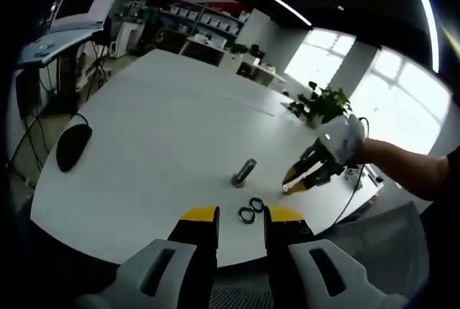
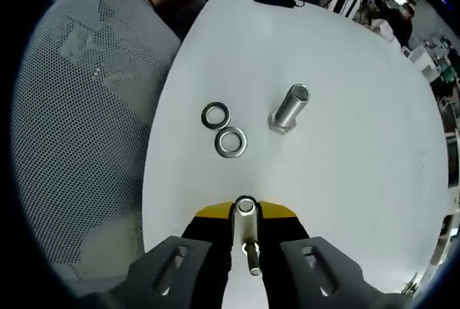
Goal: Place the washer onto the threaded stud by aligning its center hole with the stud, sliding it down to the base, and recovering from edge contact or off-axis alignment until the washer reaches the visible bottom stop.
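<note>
Two steel washers (image 2: 215, 116) (image 2: 231, 142) lie side by side, touching, near the edge of the white table (image 2: 345, 180). A short threaded stud (image 2: 291, 108) stands upright on its hex base just beyond them. My right gripper (image 2: 246, 212) is shut on a second metal stud (image 2: 246, 230), held along the jaws, short of the washers. In the left gripper view the washers (image 1: 251, 210) lie just ahead of my open left gripper (image 1: 241, 217). The standing stud (image 1: 244, 172) is behind them. The right gripper (image 1: 296, 182) comes in from the right in a white-gloved hand (image 1: 343, 139).
A black mouse (image 1: 73, 145) lies at the table's left edge and a potted plant (image 1: 320, 104) at the far right. A grey mesh chair (image 2: 86, 122) stands beside the table edge. A laptop (image 1: 79, 3) sits on a stand to the far left.
</note>
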